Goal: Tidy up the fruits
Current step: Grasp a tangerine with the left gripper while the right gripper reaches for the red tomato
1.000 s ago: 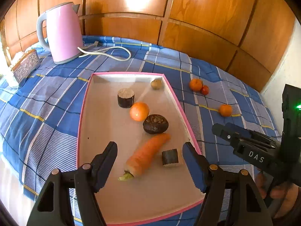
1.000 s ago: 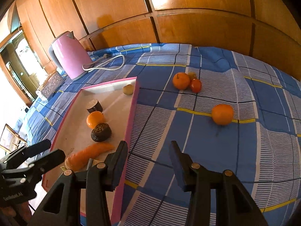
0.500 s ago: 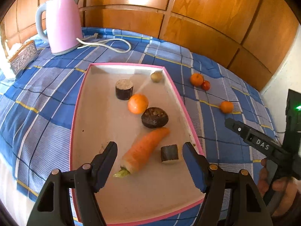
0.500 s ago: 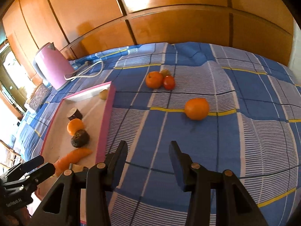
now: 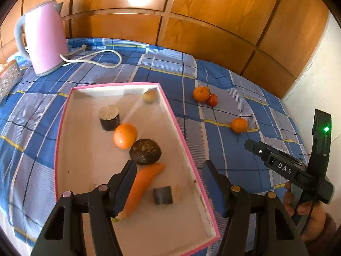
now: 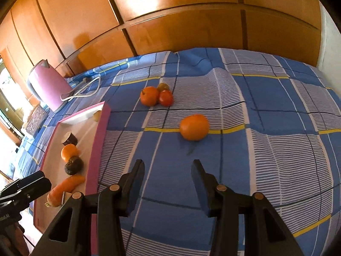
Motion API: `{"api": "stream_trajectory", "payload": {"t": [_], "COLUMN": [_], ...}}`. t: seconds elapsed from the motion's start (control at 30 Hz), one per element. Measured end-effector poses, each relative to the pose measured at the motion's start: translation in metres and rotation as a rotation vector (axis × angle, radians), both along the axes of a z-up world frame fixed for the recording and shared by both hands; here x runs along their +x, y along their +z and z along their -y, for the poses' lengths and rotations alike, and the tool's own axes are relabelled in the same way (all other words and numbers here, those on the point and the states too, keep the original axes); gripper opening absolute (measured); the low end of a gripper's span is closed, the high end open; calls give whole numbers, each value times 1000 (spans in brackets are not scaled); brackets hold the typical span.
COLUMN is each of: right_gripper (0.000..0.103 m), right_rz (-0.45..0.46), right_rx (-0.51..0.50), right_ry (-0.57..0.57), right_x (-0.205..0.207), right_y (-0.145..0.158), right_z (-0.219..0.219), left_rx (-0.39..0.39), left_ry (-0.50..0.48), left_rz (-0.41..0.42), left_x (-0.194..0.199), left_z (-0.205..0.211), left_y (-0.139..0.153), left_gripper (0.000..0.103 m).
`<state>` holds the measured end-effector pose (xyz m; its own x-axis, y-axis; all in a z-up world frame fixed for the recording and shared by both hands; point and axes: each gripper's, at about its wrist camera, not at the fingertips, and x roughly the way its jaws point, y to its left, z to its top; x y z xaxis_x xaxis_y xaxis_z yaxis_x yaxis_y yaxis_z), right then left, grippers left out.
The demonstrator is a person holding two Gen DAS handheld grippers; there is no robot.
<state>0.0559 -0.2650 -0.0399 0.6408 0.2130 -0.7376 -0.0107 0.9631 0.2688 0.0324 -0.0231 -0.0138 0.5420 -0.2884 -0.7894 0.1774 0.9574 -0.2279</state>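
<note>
A pink-rimmed white tray (image 5: pixel 170 111) (image 6: pixel 100 132) lies on the blue checked cloth. In it lie an orange (image 5: pixel 124 135), a dark round fruit (image 5: pixel 145 151), a carrot (image 5: pixel 142 187), two dark cut chunks (image 5: pixel 109 117) (image 5: pixel 163 195) and a small pale fruit (image 5: pixel 149 96). On the cloth right of the tray lie a lone orange (image 6: pixel 194 127) (image 5: pixel 239 125), another orange (image 6: pixel 149 96) and a red tomato (image 6: pixel 165 98). My left gripper (image 5: pixel 169 183) is open above the tray's near end. My right gripper (image 6: pixel 168 177) is open, short of the lone orange.
A pink kettle (image 5: pixel 43 38) with a white cord (image 5: pixel 96 57) stands at the back left, with a patterned box (image 6: pixel 35 118) beside it. Wooden panels (image 6: pixel 170 21) rise behind the cloth. A white wall (image 5: pixel 315 74) is at the right.
The right gripper has moved right and forward, nearer the lone orange. The left gripper has shifted right over the tray's near end. Both stay open and empty.
</note>
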Motion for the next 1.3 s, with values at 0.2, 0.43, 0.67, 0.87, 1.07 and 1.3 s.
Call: {"api": "stream_trajectory", "payload": {"t": [0.2, 0.43, 0.67, 0.87, 1.07, 1.3], "right_gripper": [46, 29, 26, 26, 24, 23], "right_rz": [8, 35, 84, 95, 97, 69], "right_rx": [8, -11, -18, -65, -80, -103], "right_ry": [-11, 28, 96, 111, 131, 159], "right_x": [5, 11, 18, 28, 49, 89], "right_y": [-2, 3, 14, 18, 21, 13], "right_z": [9, 7, 0, -4, -7, -10], "left_rx": [31, 63, 80, 64, 45, -4], "left_ry": [0, 14, 1, -9, -34, -52], "left_rz": [4, 13, 31, 35, 33, 5], "left_x": [10, 22, 33, 45, 59, 81], "left_z": [6, 16, 30, 38, 48, 55], "left_y": [-3, -3, 2, 1, -1, -4], "left_gripper": [65, 66, 66, 65, 50, 47]}}
